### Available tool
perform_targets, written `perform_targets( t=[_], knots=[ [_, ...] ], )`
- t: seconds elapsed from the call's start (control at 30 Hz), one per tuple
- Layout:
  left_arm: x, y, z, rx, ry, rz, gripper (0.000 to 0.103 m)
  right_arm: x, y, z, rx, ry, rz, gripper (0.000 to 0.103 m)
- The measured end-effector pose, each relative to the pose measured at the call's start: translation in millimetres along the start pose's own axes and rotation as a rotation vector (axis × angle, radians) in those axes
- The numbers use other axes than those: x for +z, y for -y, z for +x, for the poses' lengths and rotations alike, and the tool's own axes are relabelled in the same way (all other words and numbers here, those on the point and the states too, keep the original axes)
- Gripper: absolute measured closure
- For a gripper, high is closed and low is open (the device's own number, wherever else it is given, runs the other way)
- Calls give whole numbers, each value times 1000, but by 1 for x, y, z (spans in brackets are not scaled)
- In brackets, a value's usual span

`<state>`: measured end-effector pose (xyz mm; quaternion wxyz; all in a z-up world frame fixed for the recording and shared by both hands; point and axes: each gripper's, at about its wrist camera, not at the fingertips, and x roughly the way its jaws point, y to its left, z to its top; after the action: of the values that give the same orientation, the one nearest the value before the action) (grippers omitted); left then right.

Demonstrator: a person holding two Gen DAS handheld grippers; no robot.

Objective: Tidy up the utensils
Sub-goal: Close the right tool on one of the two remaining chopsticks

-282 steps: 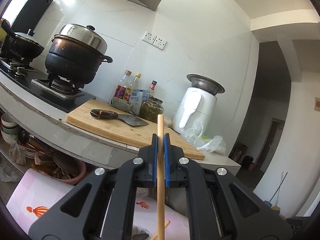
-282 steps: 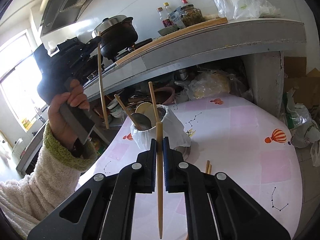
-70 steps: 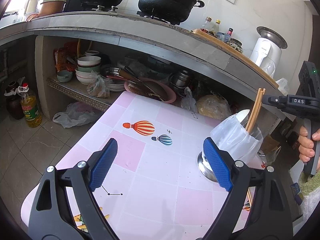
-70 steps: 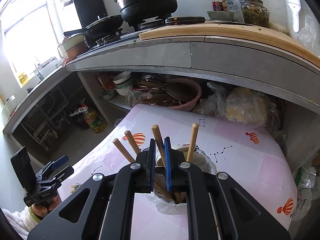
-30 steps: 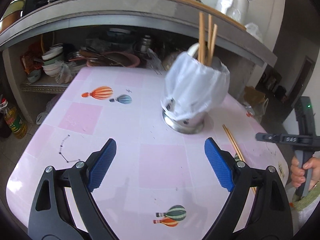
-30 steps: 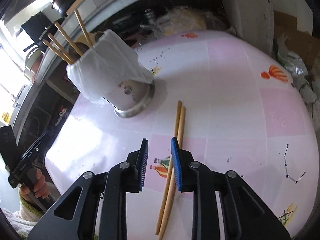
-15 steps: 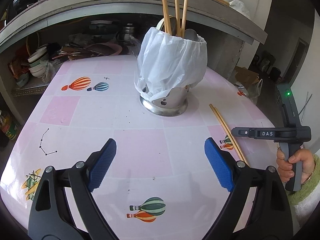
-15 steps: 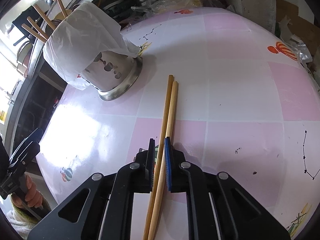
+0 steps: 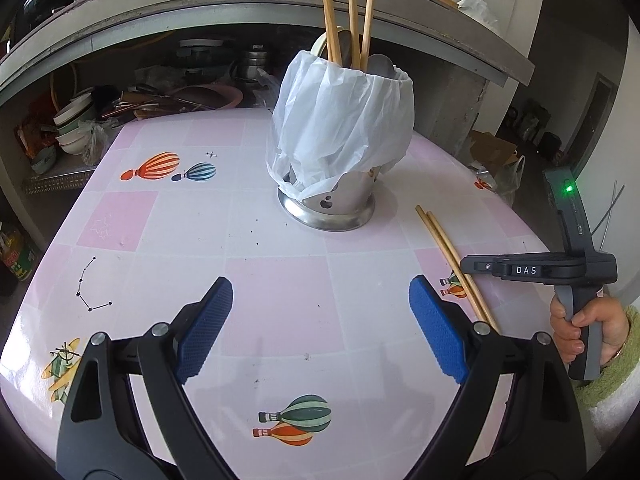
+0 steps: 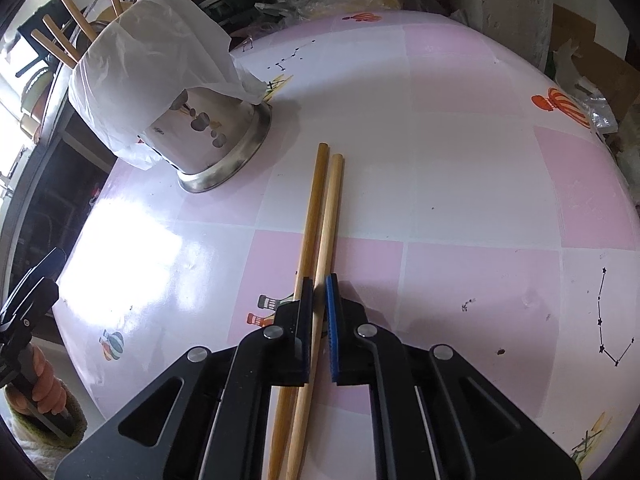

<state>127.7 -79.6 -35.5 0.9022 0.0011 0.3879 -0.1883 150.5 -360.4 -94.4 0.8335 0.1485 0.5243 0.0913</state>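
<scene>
Worktop (image 10: pixel 460 128): pink-tiled, your metal holder (image 10: pixel 208 136) stands bagged.
Right claw (image 10: pixel 317 288): clenched on one chopstick (image 10: pixel 326 240); its twin (image 10: pixel 308 224) lies touching.
Left claw (image 9: pixel 320 320): released, empty.
Risk: your lift may drag the twin off the edge.

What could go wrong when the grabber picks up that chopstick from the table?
1. The right gripper is shut on one chopstick, and the other chopstick lies touching it, so that one may get dragged or roll off the table.
2. The holder is tall, wrapped in a loose plastic bag and already full of sticks; a nudge while dropping this one in might tip it.
</scene>
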Motion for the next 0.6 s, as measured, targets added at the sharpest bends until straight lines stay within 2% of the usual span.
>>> perform_targets(
  t=[0.23, 0.53, 0.6],
  knots=[
    [-1, -4, -2, -2, 4, -13, 17, 2, -13, 4, -40, -15, -43, 96],
    [-4, -12, -4, -2, 3, -31, 17, -11, -40, 9, -2, -46, -62, 96],
    [-5, -12, -4, -2, 4, -30, 17, -13, -46, 8, -18, -42, -76, 96]
  ],
)
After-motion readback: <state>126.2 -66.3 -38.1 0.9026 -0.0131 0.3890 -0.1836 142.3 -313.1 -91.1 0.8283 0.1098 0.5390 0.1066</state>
